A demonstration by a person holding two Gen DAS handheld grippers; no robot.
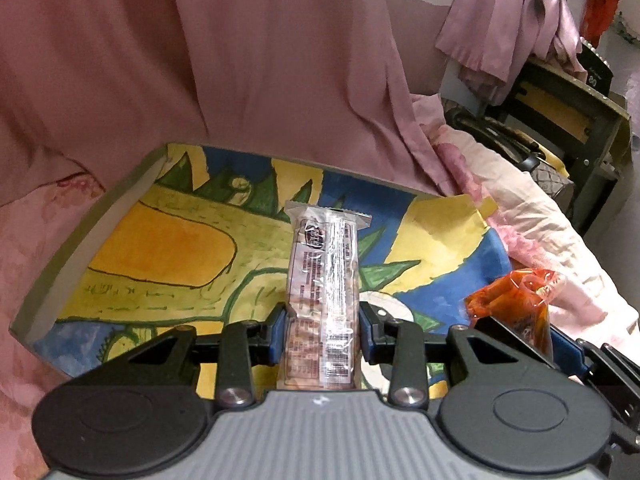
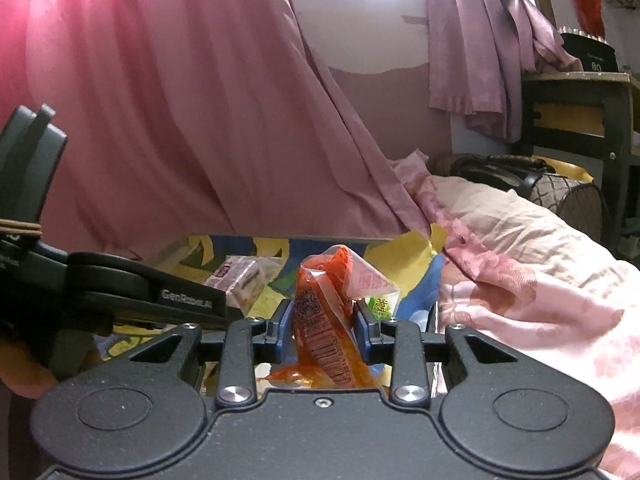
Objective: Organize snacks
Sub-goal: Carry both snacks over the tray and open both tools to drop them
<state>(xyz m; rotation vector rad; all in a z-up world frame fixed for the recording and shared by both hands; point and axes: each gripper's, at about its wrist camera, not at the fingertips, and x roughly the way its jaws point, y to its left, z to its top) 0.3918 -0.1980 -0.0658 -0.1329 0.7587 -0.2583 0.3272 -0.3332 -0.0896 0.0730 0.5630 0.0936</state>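
Both jaws pinch snacks: your left gripper [image 1: 323, 316] clamps a clear wafer pack [image 1: 323, 280] lengthwise over the painted tray [image 1: 80, 224], and your right gripper [image 2: 322, 320] squeezes a crumpled orange packet [image 2: 326, 320] just beside it. Each packet's near end hides behind its gripper; the print stays unreadable.
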